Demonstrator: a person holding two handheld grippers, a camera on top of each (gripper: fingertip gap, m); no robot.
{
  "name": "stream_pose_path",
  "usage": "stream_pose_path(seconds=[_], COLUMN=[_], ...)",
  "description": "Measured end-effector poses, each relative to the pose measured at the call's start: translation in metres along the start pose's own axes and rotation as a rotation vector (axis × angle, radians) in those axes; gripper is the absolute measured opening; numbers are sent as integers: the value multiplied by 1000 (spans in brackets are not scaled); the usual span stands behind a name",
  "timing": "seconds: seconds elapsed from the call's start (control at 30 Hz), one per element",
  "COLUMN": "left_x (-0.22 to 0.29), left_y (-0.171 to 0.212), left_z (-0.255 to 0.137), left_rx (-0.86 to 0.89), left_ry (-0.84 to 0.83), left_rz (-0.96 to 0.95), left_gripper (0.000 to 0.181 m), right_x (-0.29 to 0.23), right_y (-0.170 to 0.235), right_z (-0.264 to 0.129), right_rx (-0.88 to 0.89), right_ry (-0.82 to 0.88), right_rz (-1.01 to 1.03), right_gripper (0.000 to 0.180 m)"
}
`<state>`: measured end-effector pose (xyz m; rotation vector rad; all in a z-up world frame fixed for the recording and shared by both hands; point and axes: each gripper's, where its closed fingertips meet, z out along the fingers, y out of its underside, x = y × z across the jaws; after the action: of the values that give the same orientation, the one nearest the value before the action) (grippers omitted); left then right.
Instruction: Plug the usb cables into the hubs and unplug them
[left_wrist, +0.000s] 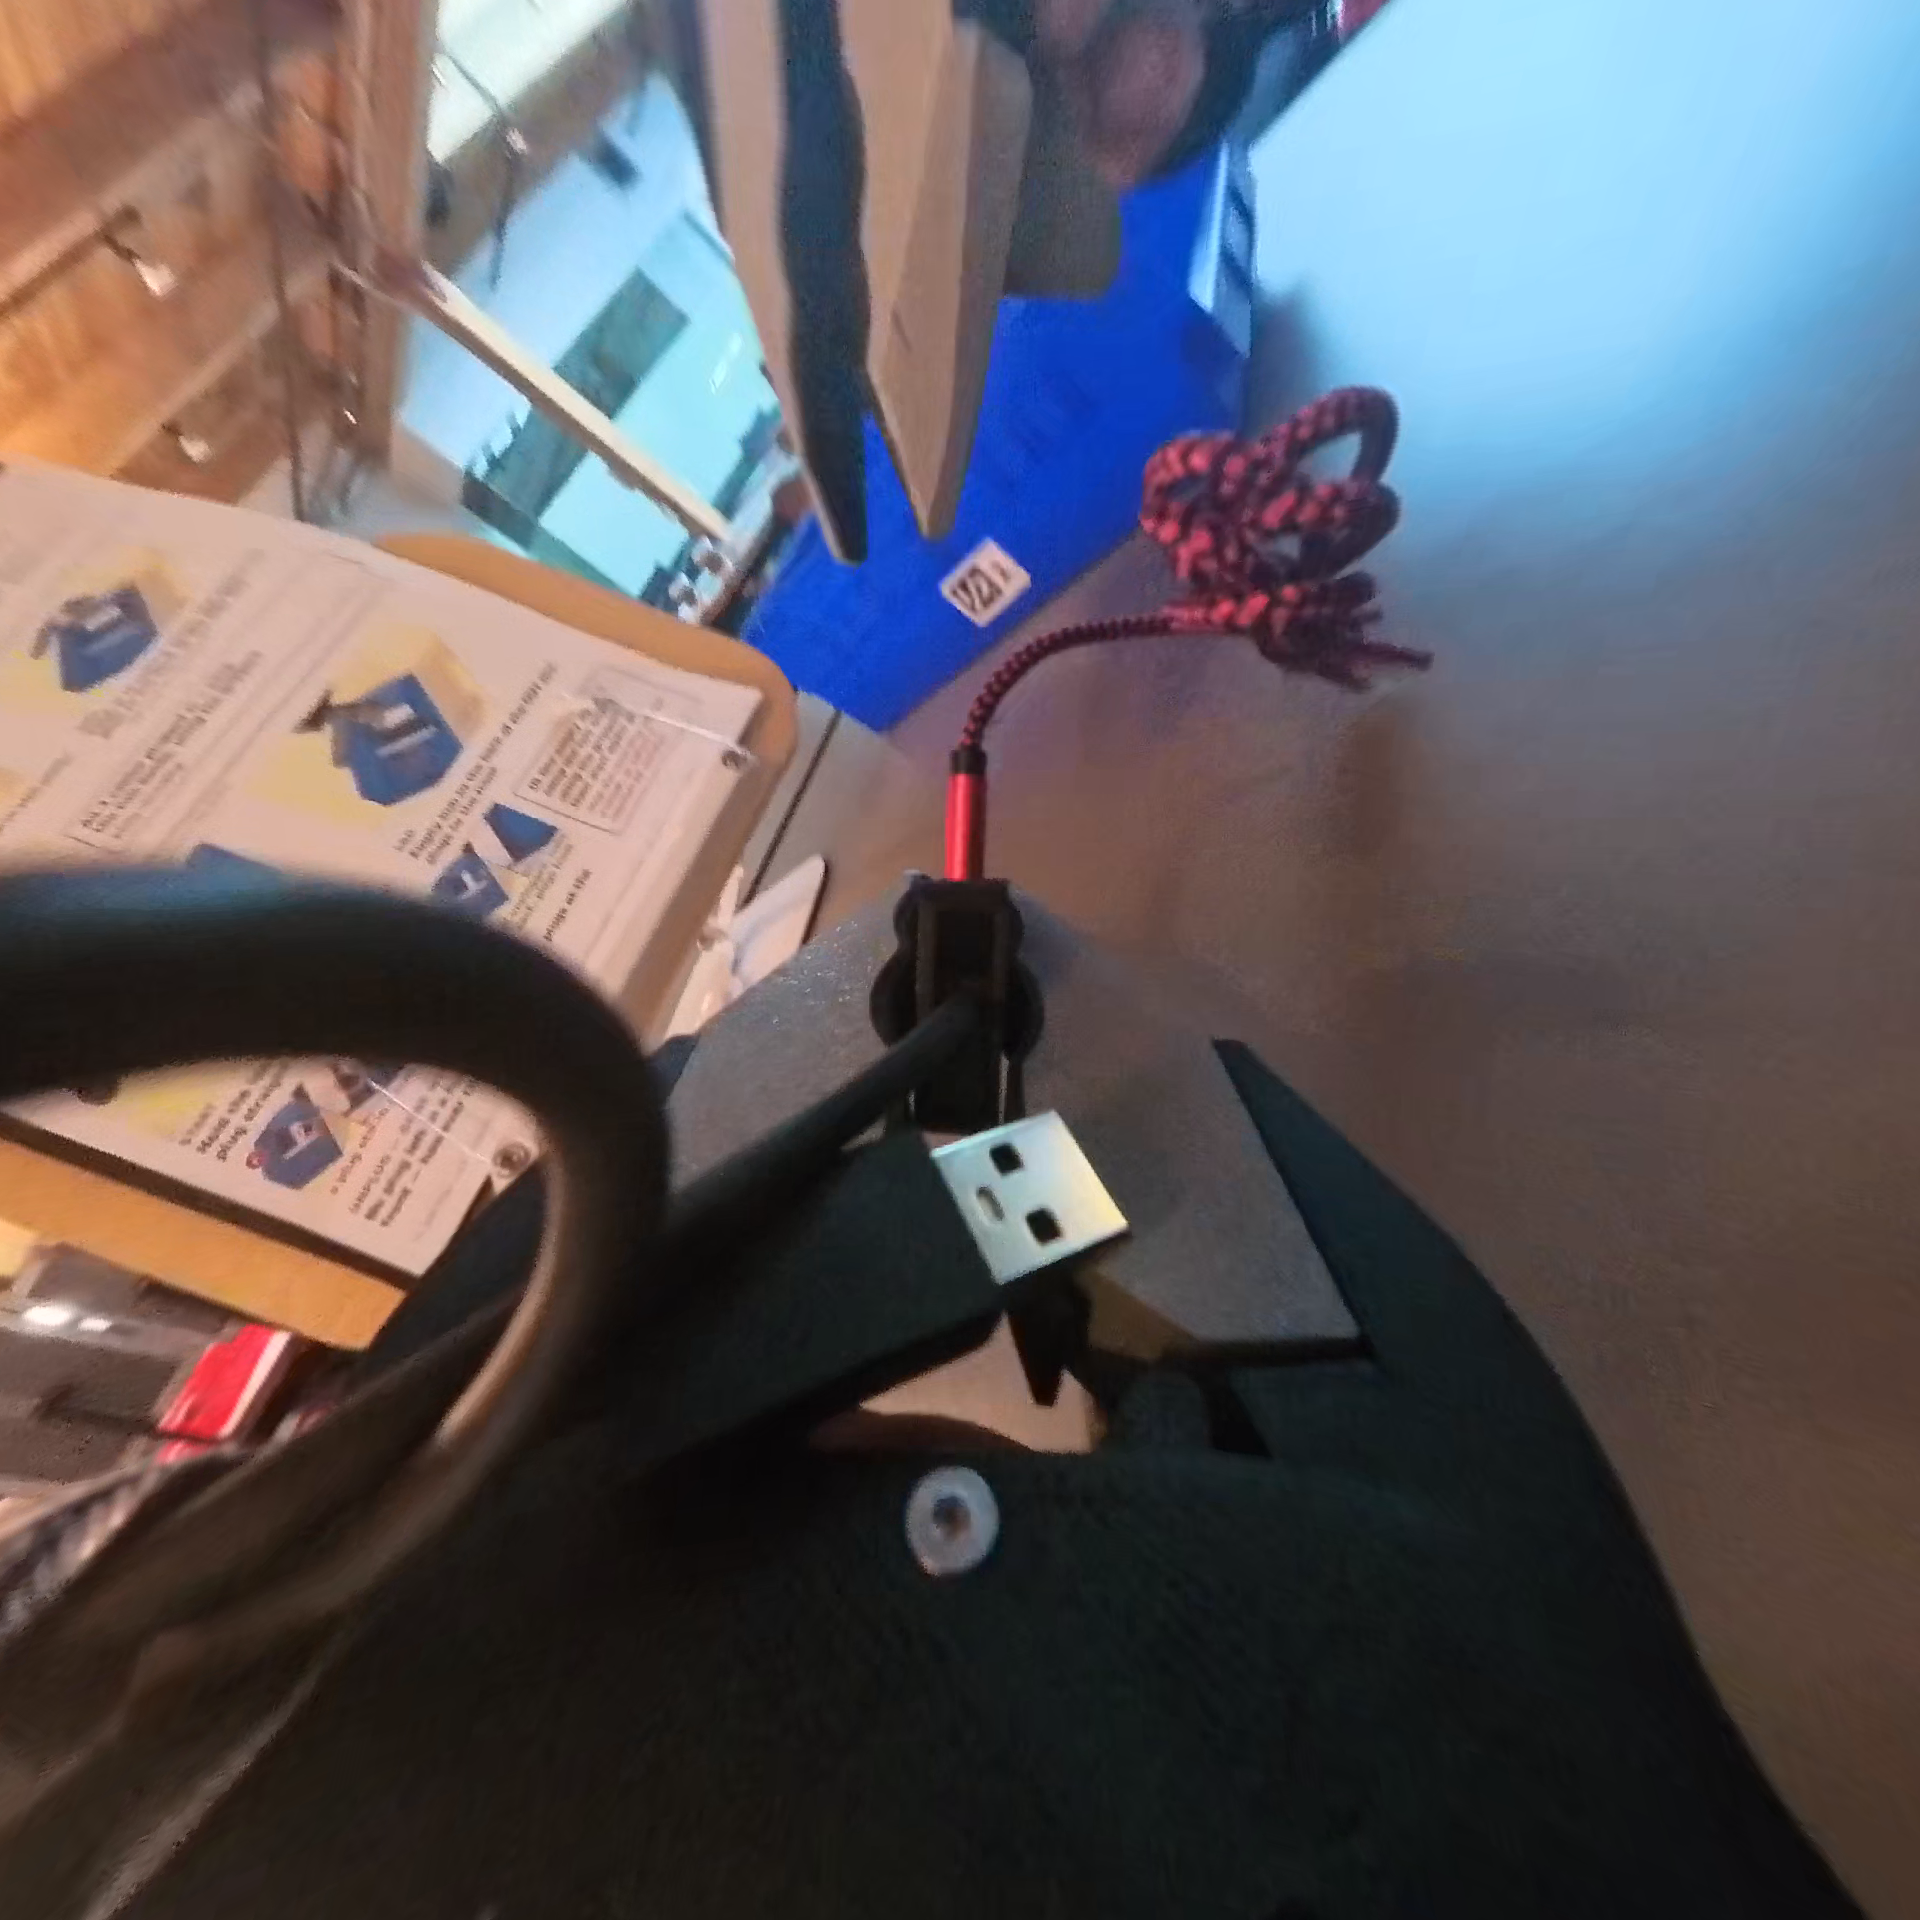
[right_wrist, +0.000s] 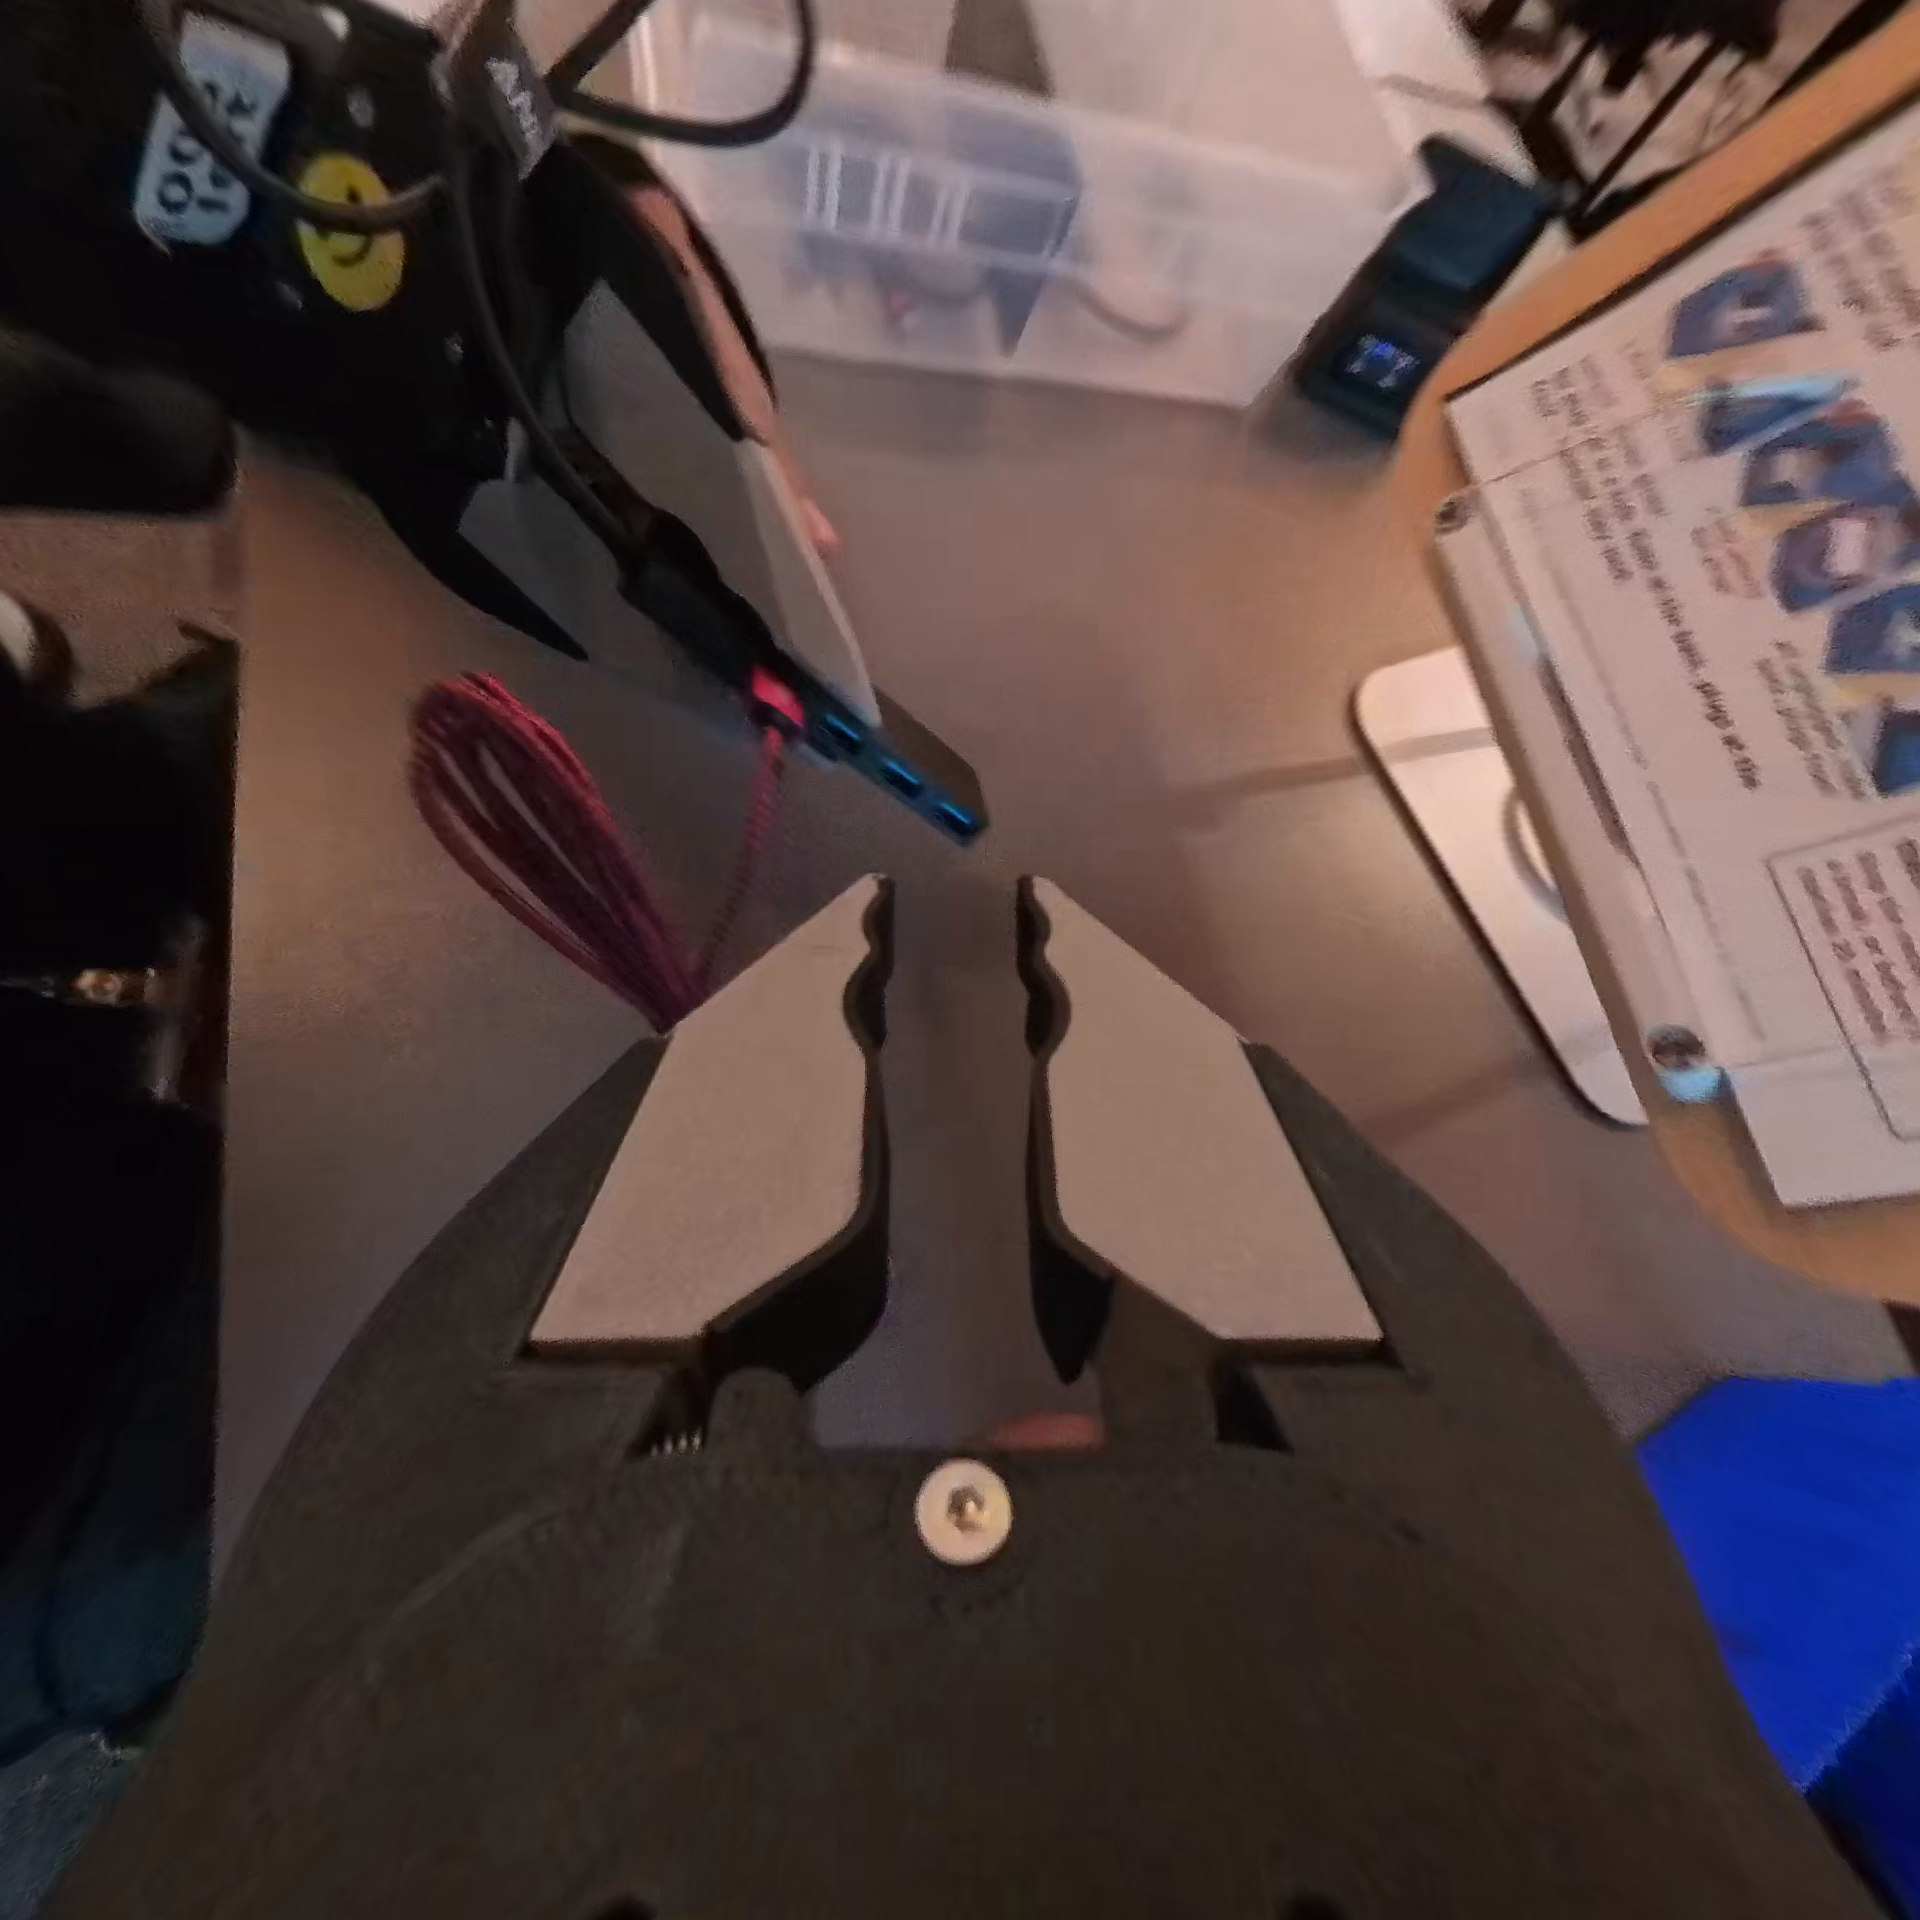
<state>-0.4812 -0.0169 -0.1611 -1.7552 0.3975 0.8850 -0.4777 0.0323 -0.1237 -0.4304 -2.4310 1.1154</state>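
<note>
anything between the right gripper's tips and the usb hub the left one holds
Nothing: in the right wrist view only bare grey table shows between the right gripper and the hub. The red cable lies off to the side.

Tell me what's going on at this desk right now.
A person is working with two handheld claws. The left claw is clamped on a dark USB hub, with a red braided cable plugged into one port and the hub's own silver plug dangling free. The right claw hovers open and empty, facing the hub.
</note>
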Motion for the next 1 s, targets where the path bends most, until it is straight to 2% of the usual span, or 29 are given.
stream_pose_path(seconds=[0.03, 0.13, 0.23, 0.27, 0.37, 0.43, 0.5, 0.53, 0.63, 0.73, 0.83, 1.0], left_x=[-1, 3, 10, 10, 13, 13, 8, 4, -3, 0, 7, 7], left_y=[-9, -36, -54, -58, -64, -63, -63, -61, -51, -37, -20, -20], left_z=[-4, -17, -23, -23, -25, -28, -28, -27, -19, -7, 4, 3], left_rx=[61, 235, 334, 352, 401, 408, 413, 406, 346, 248, 142, 141], left_ry=[10, 65, 136, 145, 230, 292, 328, 320, 259, 250, 244, 220], left_rz=[-13, -53, -147, -185, -316, -419, -534, -564, -587, -630, -632, -584], left_gripper=[7, 7, 7, 7, 7, 7, 15, 19, 45, 46, 44, 32], right_x=[8, -3, -39, -52, -62, -64, -65, -62, -48, -20, 46, 170], right_y=[2, 3, -1, -1, -2, -4, -6, -7, -14, -20, -11, 35], right_z=[-7, -6, 13, 19, 37, 38, 32, 25, -10, -54, -106, -190], right_rx=[21, 64, 61, 60, 58, 89, 123, 149, 238, 280, 168, -147], right_ry=[11, -53, -155, -189, -147, -107, -68, -39, 57, 189, 458, 842], right_rz=[21, 3, -96, -138, -223, -243, -210, -181, -107, -49, -21, 134], right_gripper=[20, 26, 48, 47, 13, 9, 8, 8, 7, 7, 8, 8])
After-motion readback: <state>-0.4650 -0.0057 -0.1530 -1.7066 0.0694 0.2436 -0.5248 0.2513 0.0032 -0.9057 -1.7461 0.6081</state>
